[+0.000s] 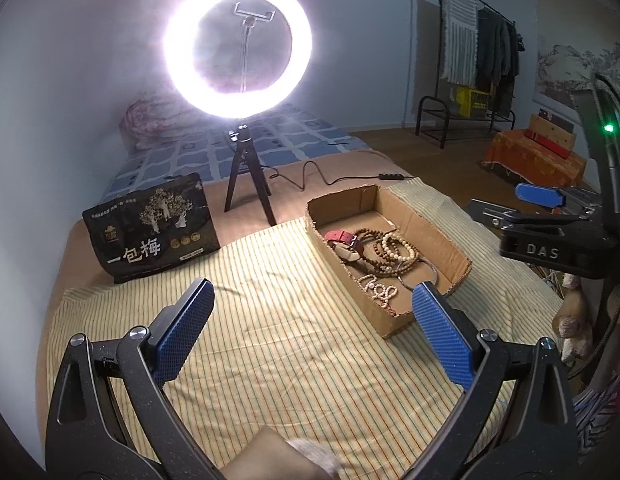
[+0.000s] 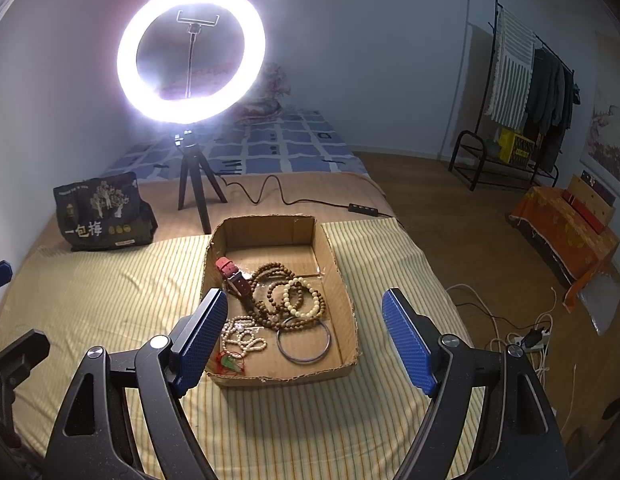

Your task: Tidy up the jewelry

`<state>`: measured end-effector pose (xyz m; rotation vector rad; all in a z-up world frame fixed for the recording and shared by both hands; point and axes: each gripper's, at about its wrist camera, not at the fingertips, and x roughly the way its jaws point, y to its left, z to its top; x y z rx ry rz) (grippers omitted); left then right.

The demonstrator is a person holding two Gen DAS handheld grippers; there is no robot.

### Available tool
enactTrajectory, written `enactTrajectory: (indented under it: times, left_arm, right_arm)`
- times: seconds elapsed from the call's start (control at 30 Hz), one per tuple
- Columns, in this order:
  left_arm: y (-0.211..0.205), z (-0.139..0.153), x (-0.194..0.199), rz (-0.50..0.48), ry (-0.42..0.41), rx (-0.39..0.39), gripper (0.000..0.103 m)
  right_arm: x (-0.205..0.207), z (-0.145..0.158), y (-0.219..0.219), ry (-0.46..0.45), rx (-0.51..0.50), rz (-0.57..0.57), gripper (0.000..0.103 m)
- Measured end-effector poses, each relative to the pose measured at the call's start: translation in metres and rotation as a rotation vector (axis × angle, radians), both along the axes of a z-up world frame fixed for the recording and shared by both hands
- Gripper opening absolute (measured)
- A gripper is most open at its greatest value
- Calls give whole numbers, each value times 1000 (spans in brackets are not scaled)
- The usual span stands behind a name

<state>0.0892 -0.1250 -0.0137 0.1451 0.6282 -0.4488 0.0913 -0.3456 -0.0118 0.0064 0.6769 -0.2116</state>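
Jewelry, brown and cream bead bracelets (image 2: 288,296), red-strapped watch (image 2: 234,276) and metal bangle (image 2: 304,342), sits heaped in shallow brown cardboard box (image 2: 337,272) at our twelve o'clock on the striped cloth, likely gathered for sorting, while we hold left gripper (image 1: 311,330) and right gripper (image 2: 306,338) spread apart, gripping nothing.

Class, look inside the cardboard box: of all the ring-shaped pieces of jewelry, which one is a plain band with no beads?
The thin metal bangle at the near end of the cardboard box. It is one smooth grey hoop; the cream bead bracelet and brown bead strands are strung.

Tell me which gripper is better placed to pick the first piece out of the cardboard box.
Right, probably. The right gripper is open and frames the cardboard box directly, over the metal bangle. The left gripper, also open, faces bare striped cloth, box off to its right.
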Motion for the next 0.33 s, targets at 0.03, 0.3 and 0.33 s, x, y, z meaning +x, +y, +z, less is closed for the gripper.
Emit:
enactTrajectory:
  times: [0.03,0.3,0.33]
  left_arm:
    - [0,0,1,2,6,-1,101]
    - [7,1,6,19,39,-47,101]
    - [7,2,6,23,34,-44,101]
  right_arm:
    - [2,0,1,0,-1,1,80]
    - [0,-1,-1,2,-3,1,80]
    - [0,0,-1,2,-2,2,80]
